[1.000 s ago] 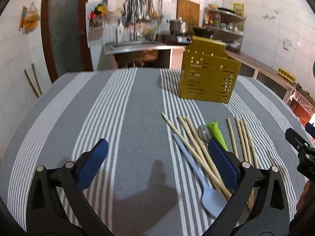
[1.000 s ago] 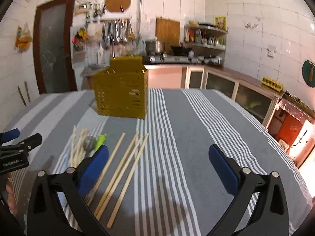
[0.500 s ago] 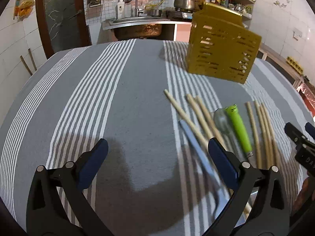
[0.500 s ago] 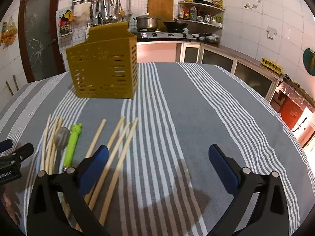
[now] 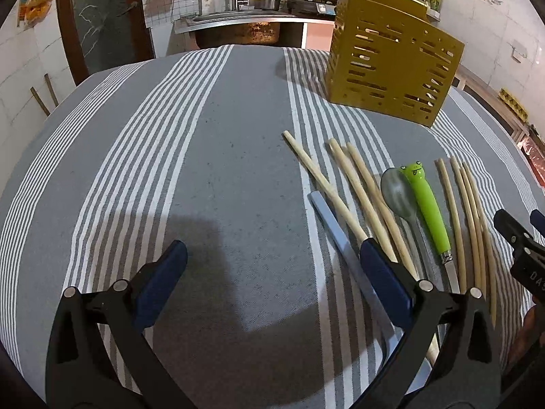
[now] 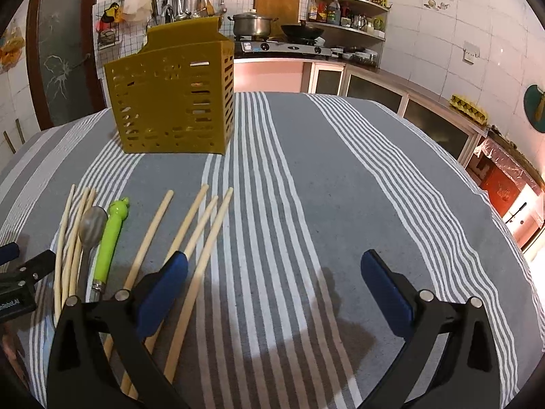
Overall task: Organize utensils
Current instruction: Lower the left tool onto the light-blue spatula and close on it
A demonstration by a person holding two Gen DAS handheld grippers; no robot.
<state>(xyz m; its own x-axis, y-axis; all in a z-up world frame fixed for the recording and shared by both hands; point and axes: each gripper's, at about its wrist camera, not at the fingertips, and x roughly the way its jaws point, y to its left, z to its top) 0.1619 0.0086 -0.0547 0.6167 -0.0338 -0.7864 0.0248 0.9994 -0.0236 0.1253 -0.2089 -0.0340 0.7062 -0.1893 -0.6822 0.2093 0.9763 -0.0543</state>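
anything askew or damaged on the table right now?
Nothing damaged or spilled. The chopsticks, metal spoon, green frog-handled utensil and pale blue utensil lie loose on the striped cloth, outside the yellow slotted holder. Both grippers are open.

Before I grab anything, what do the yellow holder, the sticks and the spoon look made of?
Holder: probably plastic, matte mustard walls with moulded slots. Sticks: pale, dull, likely wood or bamboo. Spoon: grey with a soft sheen, probably metal.
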